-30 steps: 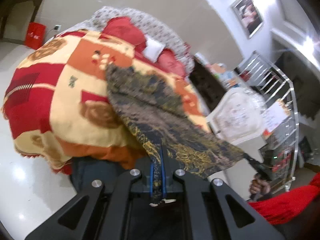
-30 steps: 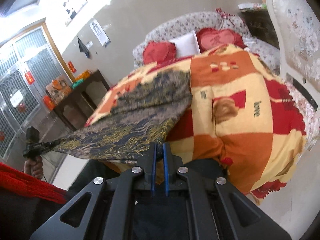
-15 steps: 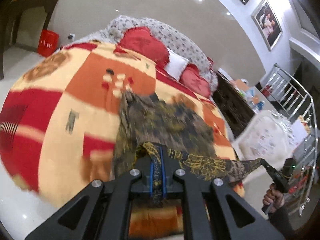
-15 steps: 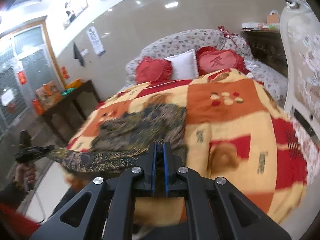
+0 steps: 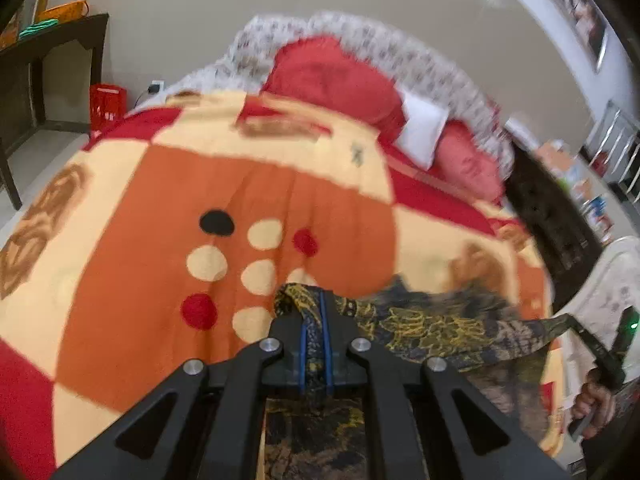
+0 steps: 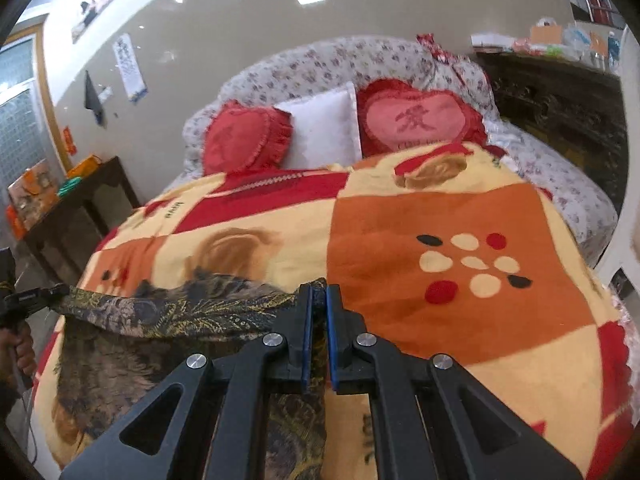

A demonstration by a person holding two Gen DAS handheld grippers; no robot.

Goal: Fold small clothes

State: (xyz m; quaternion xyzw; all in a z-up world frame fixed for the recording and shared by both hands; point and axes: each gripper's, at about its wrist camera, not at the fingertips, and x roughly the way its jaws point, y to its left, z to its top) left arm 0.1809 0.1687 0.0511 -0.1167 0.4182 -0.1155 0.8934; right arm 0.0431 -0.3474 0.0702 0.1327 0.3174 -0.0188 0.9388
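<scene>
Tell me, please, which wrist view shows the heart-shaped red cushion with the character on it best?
The right wrist view: the heart cushion faces the camera, sharp, frilled edge and character visible beside the white pillow. In the left wrist view it is only a blurred, partly hidden red patch.

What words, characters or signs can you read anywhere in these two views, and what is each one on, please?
"love": on the blanket, sideways, near its far left edge.
One red Chinese character: on the pink heart cushion; too blurred to name.
Printed sheet on the wall: text too small to read.
Dark mark on the blanket's near edge: blurred, unreadable.
Left wrist view: nothing readable; it is motion-blurred.
</scene>
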